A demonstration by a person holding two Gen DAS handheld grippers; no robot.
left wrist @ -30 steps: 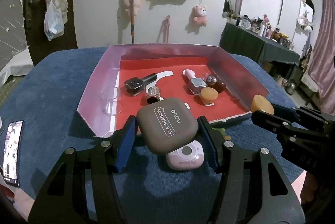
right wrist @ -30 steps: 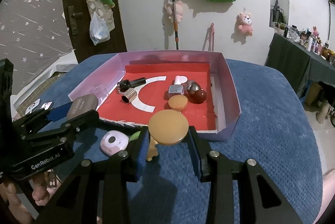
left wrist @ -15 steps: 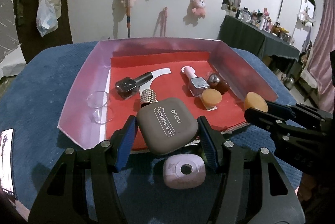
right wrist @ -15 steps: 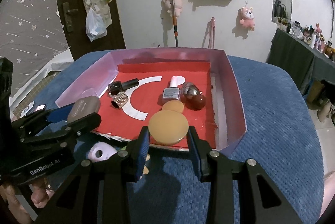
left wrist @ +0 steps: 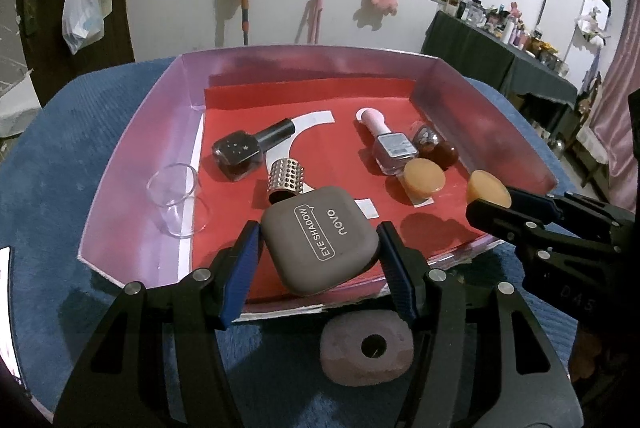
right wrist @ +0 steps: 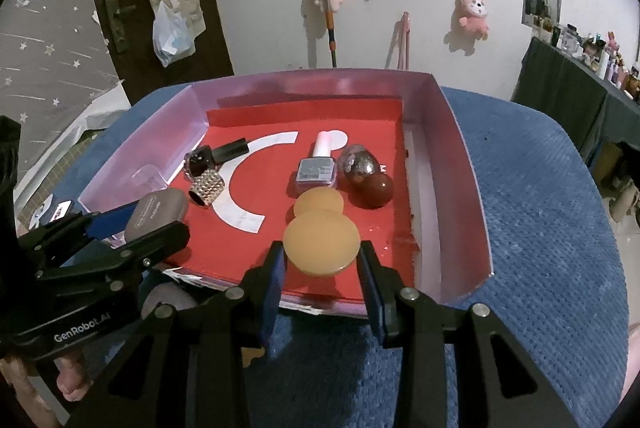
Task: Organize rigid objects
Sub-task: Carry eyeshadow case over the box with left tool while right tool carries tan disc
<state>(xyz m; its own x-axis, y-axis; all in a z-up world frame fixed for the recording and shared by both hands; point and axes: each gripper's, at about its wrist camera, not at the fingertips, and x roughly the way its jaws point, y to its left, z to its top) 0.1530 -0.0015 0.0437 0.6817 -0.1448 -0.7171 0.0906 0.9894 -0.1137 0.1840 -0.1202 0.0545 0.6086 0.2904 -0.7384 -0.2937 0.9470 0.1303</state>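
Both loads had advanced over the pink tray. The left hand-held gripper pinched the eyeshadow case at lower centre; the right hand-held gripper pinched an orange disc, both probably ready for setting down.

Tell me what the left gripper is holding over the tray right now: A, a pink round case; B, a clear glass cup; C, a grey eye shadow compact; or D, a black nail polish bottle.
C: the left gripper is shut on the grey eye shadow compact, its blue pads pressing both sides, held above the red-lined tray.
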